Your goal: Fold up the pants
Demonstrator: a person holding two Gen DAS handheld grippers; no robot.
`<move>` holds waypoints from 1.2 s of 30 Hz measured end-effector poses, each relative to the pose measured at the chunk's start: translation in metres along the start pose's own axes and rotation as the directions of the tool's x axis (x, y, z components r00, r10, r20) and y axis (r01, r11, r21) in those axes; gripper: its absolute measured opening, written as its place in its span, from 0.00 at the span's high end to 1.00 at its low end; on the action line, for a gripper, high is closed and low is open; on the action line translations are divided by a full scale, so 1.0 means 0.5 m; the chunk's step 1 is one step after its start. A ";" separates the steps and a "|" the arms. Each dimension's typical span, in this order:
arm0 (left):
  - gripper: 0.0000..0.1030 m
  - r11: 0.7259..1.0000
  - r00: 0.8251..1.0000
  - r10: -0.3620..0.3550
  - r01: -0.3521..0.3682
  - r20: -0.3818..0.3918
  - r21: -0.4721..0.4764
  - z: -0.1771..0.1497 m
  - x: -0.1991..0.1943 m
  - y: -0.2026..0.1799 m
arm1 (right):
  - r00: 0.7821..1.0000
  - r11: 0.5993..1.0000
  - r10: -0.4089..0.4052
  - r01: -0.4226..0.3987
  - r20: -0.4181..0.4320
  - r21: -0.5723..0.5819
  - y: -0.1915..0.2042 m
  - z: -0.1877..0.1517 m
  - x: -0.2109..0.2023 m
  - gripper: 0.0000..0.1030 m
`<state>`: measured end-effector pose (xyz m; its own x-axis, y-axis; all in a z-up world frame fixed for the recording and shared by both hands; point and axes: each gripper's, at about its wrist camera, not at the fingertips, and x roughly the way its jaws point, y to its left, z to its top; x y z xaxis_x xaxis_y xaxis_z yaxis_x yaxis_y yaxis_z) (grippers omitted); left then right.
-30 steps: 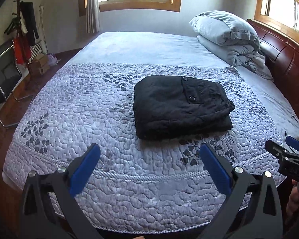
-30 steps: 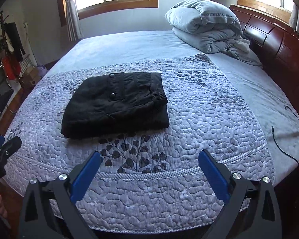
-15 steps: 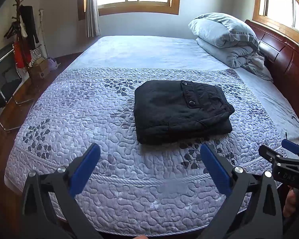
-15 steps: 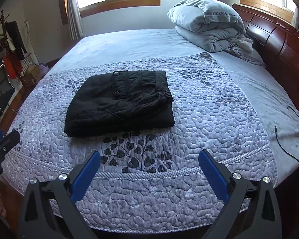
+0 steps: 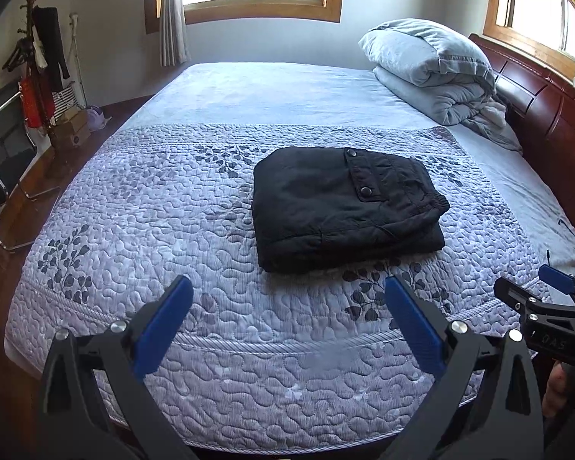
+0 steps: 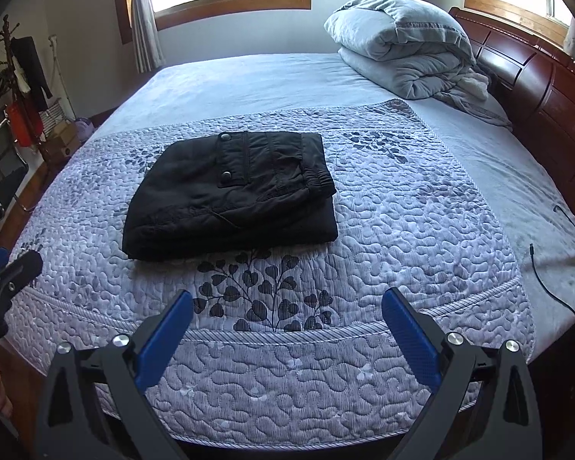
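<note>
The black pants (image 5: 341, 207) lie folded into a compact rectangle on the quilted grey bedspread (image 5: 172, 230), pocket flap with snap buttons on top. They also show in the right wrist view (image 6: 230, 195). My left gripper (image 5: 287, 287) is open and empty, held back over the bed's near edge, well short of the pants. My right gripper (image 6: 287, 301) is open and empty, likewise back at the near edge. The right gripper shows at the right edge of the left wrist view (image 5: 548, 306); the left gripper shows at the left edge of the right wrist view (image 6: 4, 276).
A folded grey duvet (image 5: 433, 73) sits by the dark wooden headboard (image 5: 548, 115) at the right. A black cable (image 6: 556, 268) lies on the sheet at the right. A chair (image 5: 4, 161) and a coat rack (image 5: 38, 61) stand left of the bed.
Both grippers have drawn back and up from the bed, so the pants look farther off. The pants have not moved. Both grippers stay open.
</note>
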<state>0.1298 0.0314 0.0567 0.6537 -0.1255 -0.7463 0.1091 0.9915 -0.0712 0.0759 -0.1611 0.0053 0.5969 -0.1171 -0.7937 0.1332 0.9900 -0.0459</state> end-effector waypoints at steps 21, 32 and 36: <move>0.03 0.999 0.999 -0.031 0.031 -0.022 0.009 0.000 0.018 0.007 | 1.000 1.000 -0.013 0.013 0.002 -0.023 0.003 0.000 0.010 0.04; 0.03 0.999 0.999 -0.035 0.035 -0.034 0.007 0.003 0.025 0.007 | 1.000 0.999 -0.020 0.020 0.004 -0.038 0.008 0.001 0.014 0.04; 0.03 0.998 0.998 -0.055 0.055 -0.037 0.000 0.004 0.026 0.010 | 1.000 0.999 -0.020 0.020 0.003 -0.039 0.009 0.002 0.015 0.04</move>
<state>0.1406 0.0345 0.0480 0.6186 -0.1789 -0.7651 0.1451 0.9830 -0.1125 0.0818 -0.1577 -0.0003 0.5968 -0.1370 -0.7906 0.1140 0.9898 -0.0855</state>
